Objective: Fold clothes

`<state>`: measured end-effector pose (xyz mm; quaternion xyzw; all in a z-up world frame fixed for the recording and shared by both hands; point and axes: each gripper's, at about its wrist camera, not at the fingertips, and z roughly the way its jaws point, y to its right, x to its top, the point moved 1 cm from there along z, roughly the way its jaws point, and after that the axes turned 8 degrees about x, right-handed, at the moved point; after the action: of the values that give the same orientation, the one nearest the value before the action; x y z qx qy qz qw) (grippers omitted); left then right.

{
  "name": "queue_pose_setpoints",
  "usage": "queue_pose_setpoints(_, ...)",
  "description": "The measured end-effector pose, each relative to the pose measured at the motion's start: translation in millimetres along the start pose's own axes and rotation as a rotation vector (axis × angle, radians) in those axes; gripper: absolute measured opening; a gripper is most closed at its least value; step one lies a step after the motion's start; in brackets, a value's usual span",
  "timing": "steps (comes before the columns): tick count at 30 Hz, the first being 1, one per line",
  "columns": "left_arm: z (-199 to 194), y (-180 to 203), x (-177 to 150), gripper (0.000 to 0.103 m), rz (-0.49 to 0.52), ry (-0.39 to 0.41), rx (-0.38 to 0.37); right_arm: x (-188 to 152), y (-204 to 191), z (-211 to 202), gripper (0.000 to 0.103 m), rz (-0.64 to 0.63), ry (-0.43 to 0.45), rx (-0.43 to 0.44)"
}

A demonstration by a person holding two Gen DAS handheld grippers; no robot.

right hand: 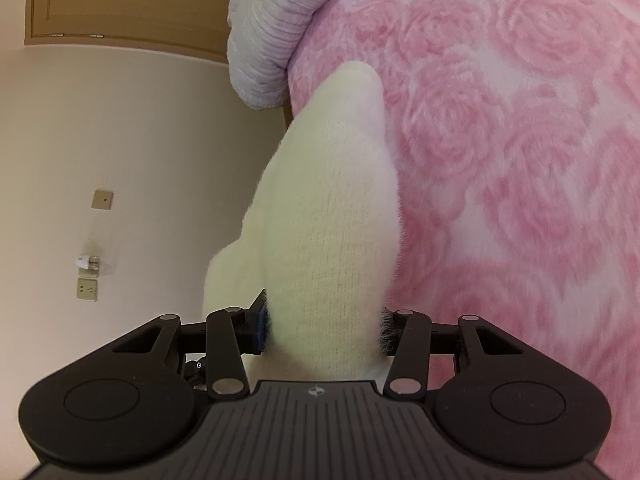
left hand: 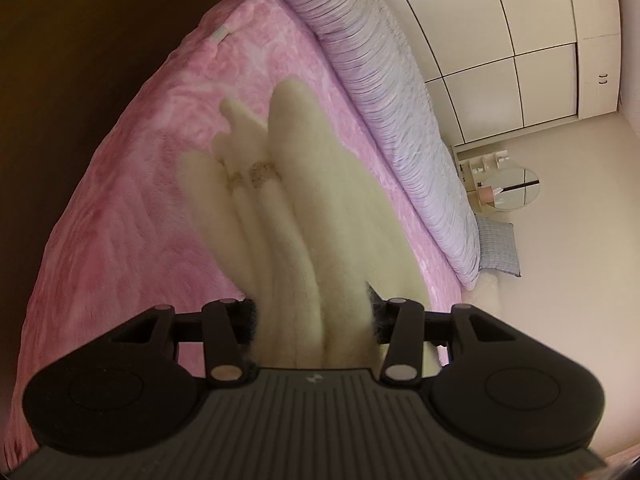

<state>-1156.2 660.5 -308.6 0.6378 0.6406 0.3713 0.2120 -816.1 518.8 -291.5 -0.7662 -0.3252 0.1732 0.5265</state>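
Note:
A cream fuzzy knit garment hangs in long folds above the pink rose-patterned bedspread. It has a small sparkly trim partway along. My left gripper is shut on a thick bunch of this garment, and the fabric hides the fingertips. In the right wrist view another part of the cream garment runs forward from my right gripper, which is shut on it. Its far tip rests against the pink bedspread.
A lilac ribbed rolled duvet lies along the bed's far edge, also seen as the rolled duvet. White wardrobe doors, a round mirror and a checked cushion stand beyond. Wall sockets sit on the beige wall.

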Motion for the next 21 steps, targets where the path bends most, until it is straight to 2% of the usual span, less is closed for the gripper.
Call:
queue_pose_setpoints(3,26,-22,-4,0.044,0.002,-0.044,0.056,1,22,15,0.05,0.004,-0.012,-0.079)
queue_pose_setpoints(6,45,-41,-17,0.05,0.002,-0.101,0.154,-5,47,30,0.063,0.045,-0.069,-0.224)
queue_pose_setpoints(7,38,-41,-20,0.053,0.002,-0.083,0.169,-8,50,31,0.068,0.039,-0.081,-0.248)
queue_pose_setpoints(8,30,-41,-23,0.054,0.002,-0.065,0.183,-11,49,28,0.069,0.017,-0.071,-0.259)
queue_pose_setpoints(10,15,-40,-28,0.054,0.003,-0.029,0.211,-13,43,17,0.076,-0.024,-0.035,-0.291)
queue_pose_setpoints(12,-1,-39,-34,0.054,0.003,0.007,0.24,-13,35,4,0.076,-0.066,-0.01,-0.343)
queue_pose_setpoints(13,-9,-39,-37,0.053,0.003,0.025,0.254,-13,31,-2,0.076,-0.084,-0.006,-0.37)
queue_pose_setpoints(14,-17,-38,-40,0.046,0.005,0.043,0.269,-15,26,-12,0.076,-0.106,0.002,-0.39)
queue_pose_setpoints(15,-28,-32,-45,0.041,0.021,0.06,0.293,-19,22,-19,0.074,-0.127,-0.004,-0.401)
queue_pose_setpoints(16,-38,-25,-51,0.027,0.047,0.073,0.309,-25,17,-27,0.066,-0.147,-0.014,-0.411)
queue_pose_setpoints(17,-46,-16,-57,0.018,0.081,0.083,0.322,-30,12,-34,0.062,-0.167,-0.025,-0.42)
queue_pose_setpoints(19,-62,5,-74,0.015,0.171,0.087,0.315,-44,5,-42,0.049,-0.215,-0.057,-0.411)
queue_pose_setpoints(21,-69,21,-91,0.015,0.245,0.068,0.307,-62,-4,-45,0.043,-0.27,-0.096,-0.404)
